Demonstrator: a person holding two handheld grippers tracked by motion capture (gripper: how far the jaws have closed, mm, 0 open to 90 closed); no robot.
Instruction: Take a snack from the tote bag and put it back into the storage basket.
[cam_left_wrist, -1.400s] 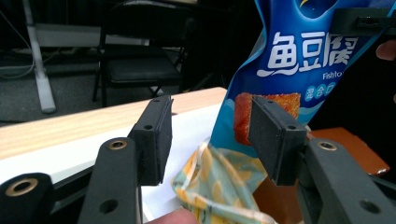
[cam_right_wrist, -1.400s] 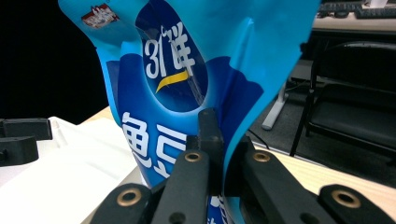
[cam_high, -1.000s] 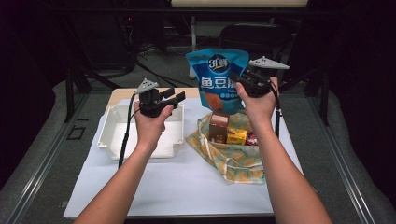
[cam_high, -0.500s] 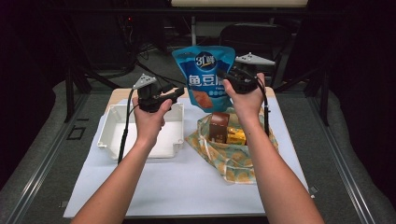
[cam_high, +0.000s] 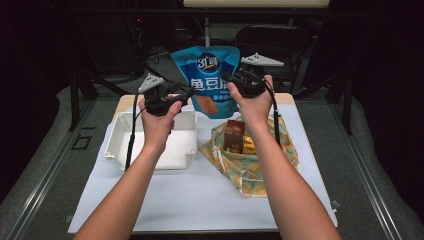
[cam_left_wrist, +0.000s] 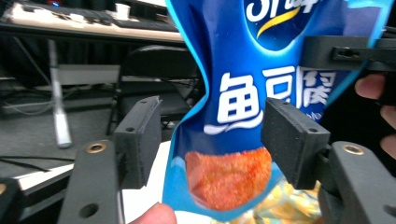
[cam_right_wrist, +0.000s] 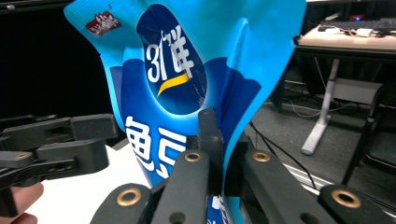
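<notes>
Right gripper (cam_high: 231, 82) fingers clamped on blue snack bag's (cam_high: 210, 80) right edge above the bench (cam_high: 200, 195); left gripper (cam_high: 185, 94) fingers apart, just been opening, bag between them.

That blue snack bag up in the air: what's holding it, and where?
The right gripper pinches the glossy blue snack bag by its side edge; the left gripper's fingers have just been opening around its other side.

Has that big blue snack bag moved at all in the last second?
Yes. The blue snack bag, pinched in the right claw, has slid left in the high view, from above the patterned cloth bag toward the white tray.
</notes>
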